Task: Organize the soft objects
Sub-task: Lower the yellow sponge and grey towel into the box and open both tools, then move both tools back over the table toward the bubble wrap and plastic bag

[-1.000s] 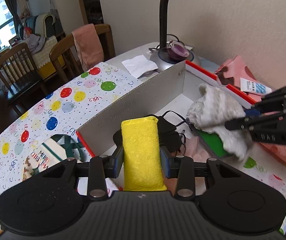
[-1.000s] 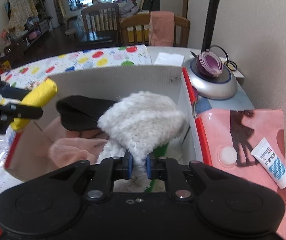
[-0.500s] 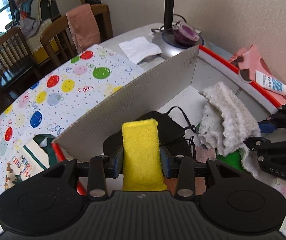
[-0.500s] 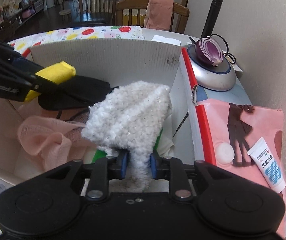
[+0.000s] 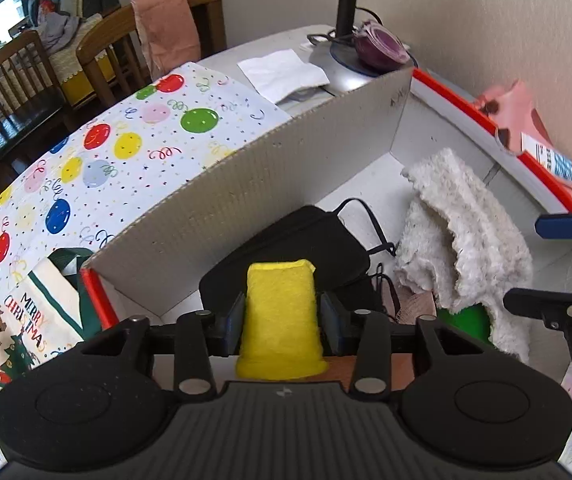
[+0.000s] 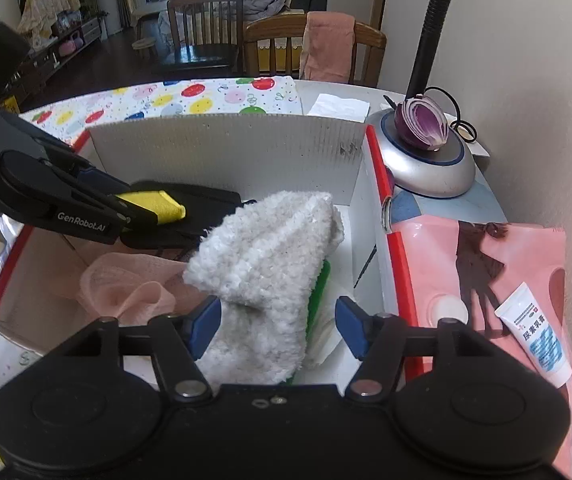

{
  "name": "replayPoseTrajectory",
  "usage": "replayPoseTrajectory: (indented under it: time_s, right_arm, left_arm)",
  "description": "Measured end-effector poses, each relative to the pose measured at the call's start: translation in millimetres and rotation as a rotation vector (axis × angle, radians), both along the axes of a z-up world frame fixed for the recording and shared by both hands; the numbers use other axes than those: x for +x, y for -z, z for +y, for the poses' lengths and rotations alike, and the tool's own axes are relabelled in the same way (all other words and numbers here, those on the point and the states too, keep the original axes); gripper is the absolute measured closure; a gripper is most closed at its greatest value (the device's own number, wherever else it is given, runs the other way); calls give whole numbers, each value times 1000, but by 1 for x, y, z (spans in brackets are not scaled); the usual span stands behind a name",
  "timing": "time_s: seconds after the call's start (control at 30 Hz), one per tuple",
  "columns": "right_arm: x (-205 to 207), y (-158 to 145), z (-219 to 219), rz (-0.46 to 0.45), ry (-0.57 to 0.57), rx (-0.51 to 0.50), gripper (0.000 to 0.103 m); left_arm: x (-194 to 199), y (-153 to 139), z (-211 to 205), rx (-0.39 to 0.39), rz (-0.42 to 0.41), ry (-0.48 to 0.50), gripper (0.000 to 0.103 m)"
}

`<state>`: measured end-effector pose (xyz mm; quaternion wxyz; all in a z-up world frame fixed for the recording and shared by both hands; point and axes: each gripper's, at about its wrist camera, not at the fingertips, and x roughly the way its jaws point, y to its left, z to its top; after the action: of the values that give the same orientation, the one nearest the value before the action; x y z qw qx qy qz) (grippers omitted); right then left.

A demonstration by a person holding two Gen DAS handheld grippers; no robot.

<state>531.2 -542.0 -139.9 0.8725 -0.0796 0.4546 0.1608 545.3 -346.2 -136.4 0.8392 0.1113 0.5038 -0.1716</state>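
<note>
The right gripper has just spread its jaws wide, and the fluffy white cloth lies loose between them in the grey corrugated box with red rims. The left gripper's jaws, just widened, flank the yellow sponge block above a black face mask, with a narrow gap showing beside each pad.

From my feed I count one yellow sponge, one white fluffy cloth, one black mask, one pink mesh cloth, one box.
</note>
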Motion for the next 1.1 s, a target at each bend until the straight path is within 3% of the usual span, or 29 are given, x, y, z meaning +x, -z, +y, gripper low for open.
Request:
replayPoseTrajectory:
  time_s: [0.03, 0.1, 0.57, 1.1]
  right_arm:
    - [0, -1, 0, 1, 3, 7, 41]
    - [-1, -4, -1, 1, 5, 23, 40]
    - [-22, -36, 19, -51, -37, 102, 30]
    - [-65, -77, 74, -121, -65, 119, 12]
  left_arm:
    - [-1, -1, 1, -5, -4, -6, 44]
    - [-4, -6, 4, -25, -16, -13, 40]
    - [-46, -54, 24, -130, -132, -7, 40]
    - [-121, -105, 92, -217, -254, -56, 40]
